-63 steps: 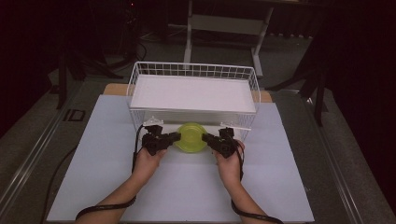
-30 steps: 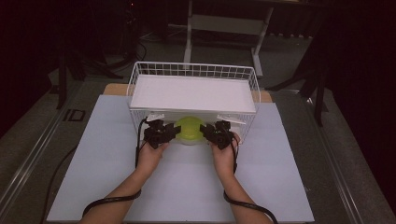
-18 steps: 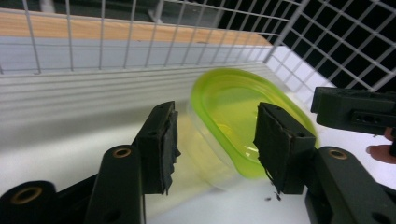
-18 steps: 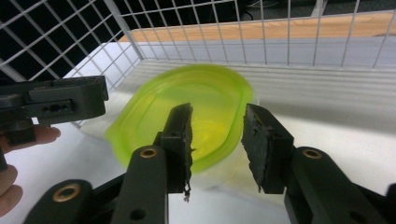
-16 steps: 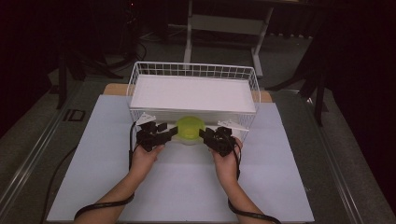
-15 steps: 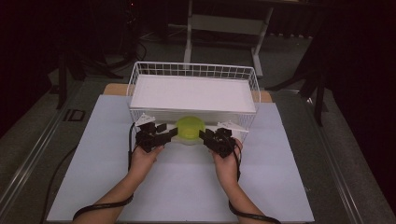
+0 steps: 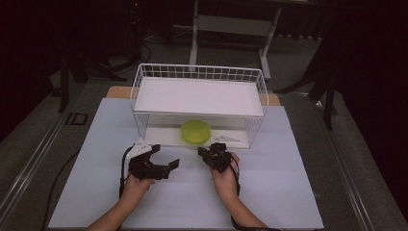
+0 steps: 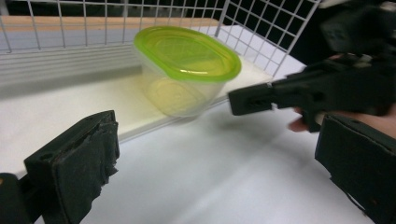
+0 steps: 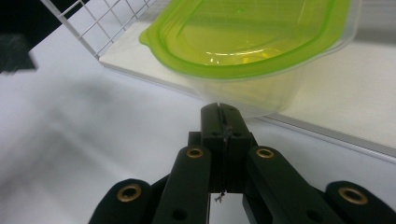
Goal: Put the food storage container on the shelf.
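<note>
A clear plastic container with a lime-green lid (image 7: 196,131) (image 8: 187,65) (image 9: 252,42) sits on the white floor at the open front of the wire basket (image 7: 199,70). My left gripper (image 7: 167,155) (image 8: 217,135) lies on the table, left of the container and nearer to me; its jaws have just been opening and now stand wide with nothing between them. My right gripper (image 7: 204,153) (image 9: 219,108) sits just in front of the container, apart from it. Its jaws have just been closing and are now shut on nothing. The left gripper view also catches the right gripper (image 8: 243,99).
A white board (image 7: 198,95) covers the top of the basket. The basket stands on a pale mat (image 7: 288,192) over the table. A small pale item (image 7: 226,139) lies on the basket floor right of the container. Dark floor and stands surround the table.
Both hands have drawn back from the container toward me. The left gripper has swung out to the left and opened; the right gripper has shut. The container stays at the basket's front.
</note>
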